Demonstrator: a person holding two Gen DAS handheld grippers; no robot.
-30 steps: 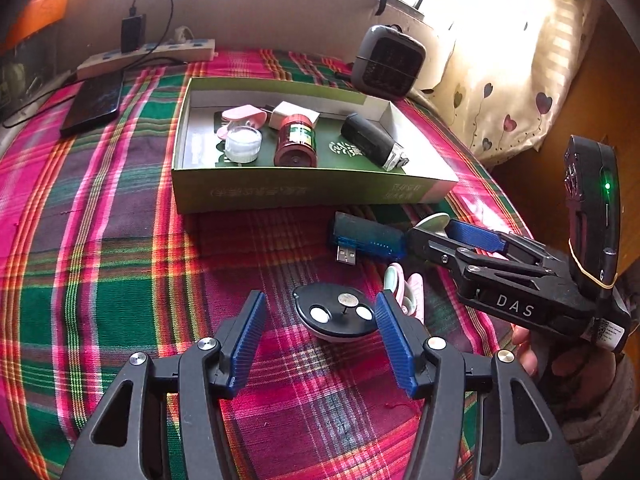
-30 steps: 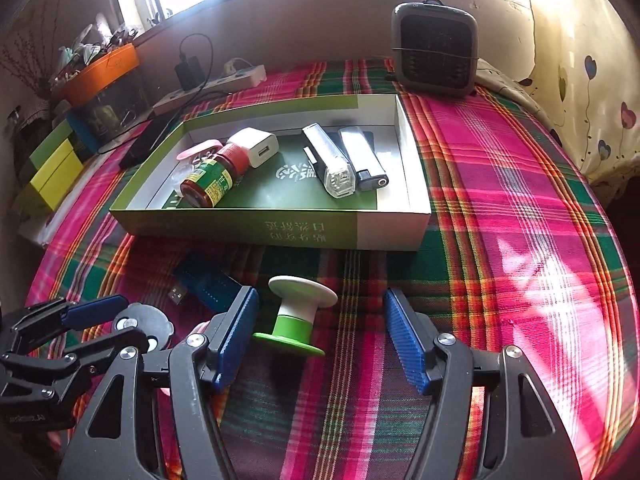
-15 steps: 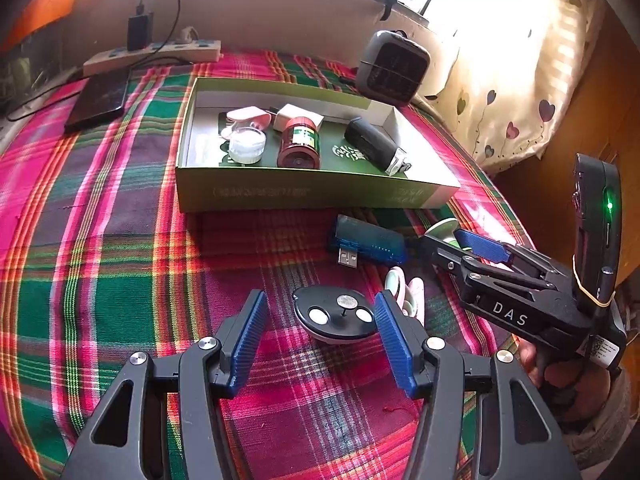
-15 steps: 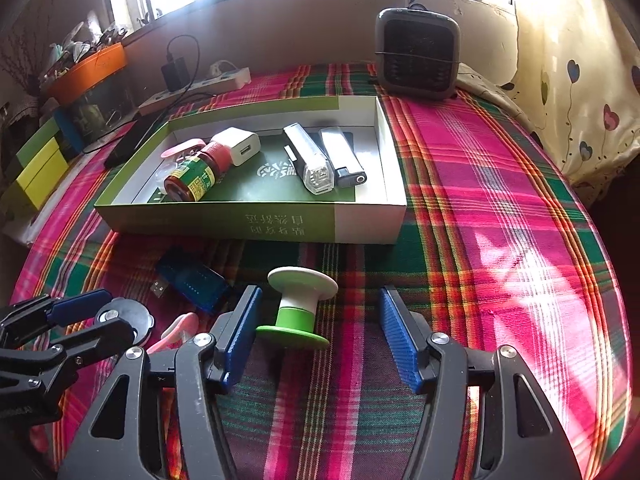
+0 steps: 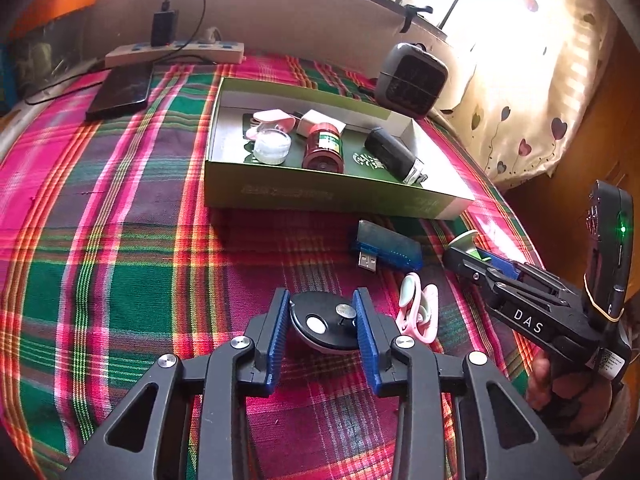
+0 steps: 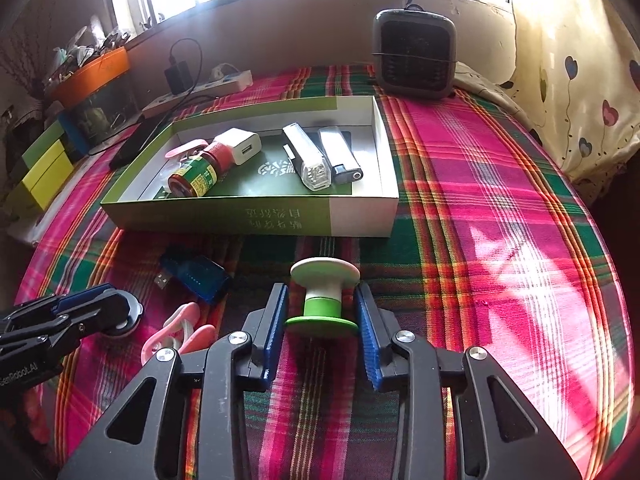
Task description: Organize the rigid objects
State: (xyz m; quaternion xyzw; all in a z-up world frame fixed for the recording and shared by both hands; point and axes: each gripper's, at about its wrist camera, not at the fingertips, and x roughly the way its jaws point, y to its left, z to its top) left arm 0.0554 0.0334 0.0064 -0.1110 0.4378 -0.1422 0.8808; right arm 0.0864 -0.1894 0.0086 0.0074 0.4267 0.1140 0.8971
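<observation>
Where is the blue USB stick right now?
The blue USB stick lies on the plaid cloth just in front of the green box, between the two tools, beside the pink clip.

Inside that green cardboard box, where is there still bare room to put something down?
In the shallow green cardboard box, bare floor remains along the near wall below the silver lighter and clear torch, and in the right corner. The left end is crowded: red-capped jar, white charger cube, pink-lidded pot.
</observation>
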